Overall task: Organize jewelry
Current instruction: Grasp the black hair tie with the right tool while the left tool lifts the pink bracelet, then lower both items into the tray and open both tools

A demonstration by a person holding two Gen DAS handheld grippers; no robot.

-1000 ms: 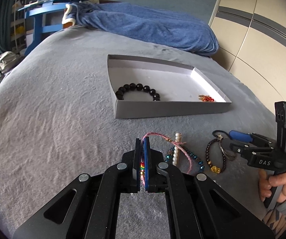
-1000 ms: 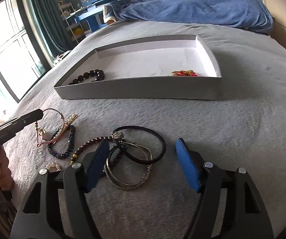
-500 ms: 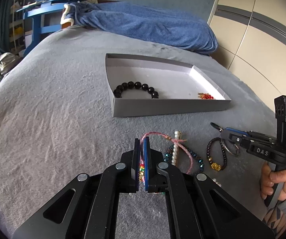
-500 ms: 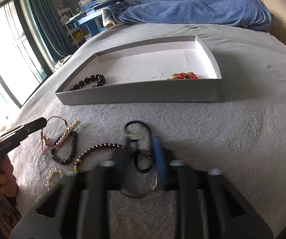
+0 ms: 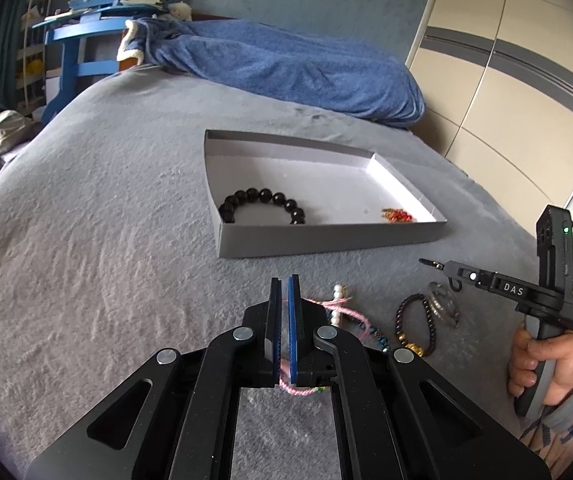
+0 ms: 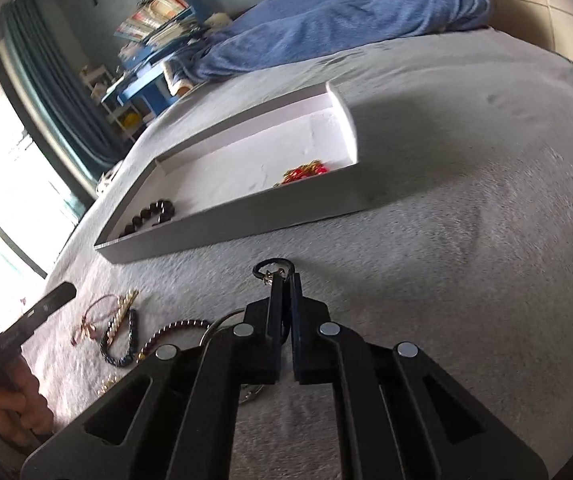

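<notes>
Two grips ready two transfers: my left gripper (image 5: 285, 280) has its fingers clamped on the pink braided cord bracelet (image 5: 340, 307), my right gripper (image 6: 285, 280) on the black cord bracelet (image 6: 272, 270), both just above the grey bed (image 5: 106, 240), bound for the shallow white cardboard tray (image 5: 326, 240).

A bed with a grey blanket (image 5: 106, 220) fills the frame. At centre a shallow grey box (image 5: 326, 240) lies on it, a blue duvet (image 5: 306, 68) above, and loose bracelets (image 5: 414, 328) at lower right.
</notes>
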